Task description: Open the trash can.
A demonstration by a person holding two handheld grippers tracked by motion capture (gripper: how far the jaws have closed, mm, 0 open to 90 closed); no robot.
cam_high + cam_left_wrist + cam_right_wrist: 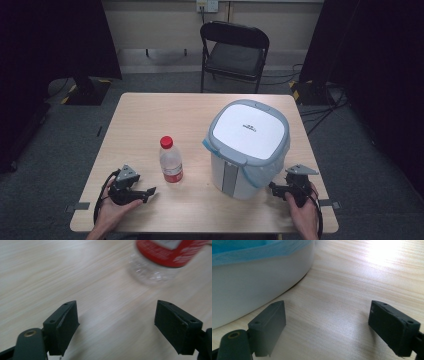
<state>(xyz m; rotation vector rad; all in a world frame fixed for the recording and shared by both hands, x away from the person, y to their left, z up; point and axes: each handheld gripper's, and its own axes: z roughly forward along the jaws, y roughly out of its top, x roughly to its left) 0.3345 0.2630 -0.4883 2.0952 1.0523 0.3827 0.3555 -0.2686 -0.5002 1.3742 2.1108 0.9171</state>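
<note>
The plastic bottle (171,161) stands upright on the table (150,115), a little left of the middle and toward the near edge, with the left gripper (150,192) resting at about seven o'clock from it, near but not touching, its jaws spread wide and holding nothing. In the left gripper view the bottle's (160,262) clear base and red label sit ahead of the jaws and off to the right, so the gripper is not yet lined up on it. The bottle looks empty or nearly so, and I would judge it light, thin-walled and easy to tip or dent; the smooth clear plastic will likely be slippery, while the labelled band should give a firmer, less yielding place to grip. A hold across the label, just below the shoulder, seems the safest, with gentle closing so the wall does not buckle. The white lidded bin (248,147) with its blue liner stands at about three o'clock from the bottle, apart from it, lid closed. The right gripper (273,188) lies at the bin's five o'clock, close beside its wall, jaws likewise wide apart and empty; the right gripper view shows the bin's (257,290) curved white side just left of them.
</note>
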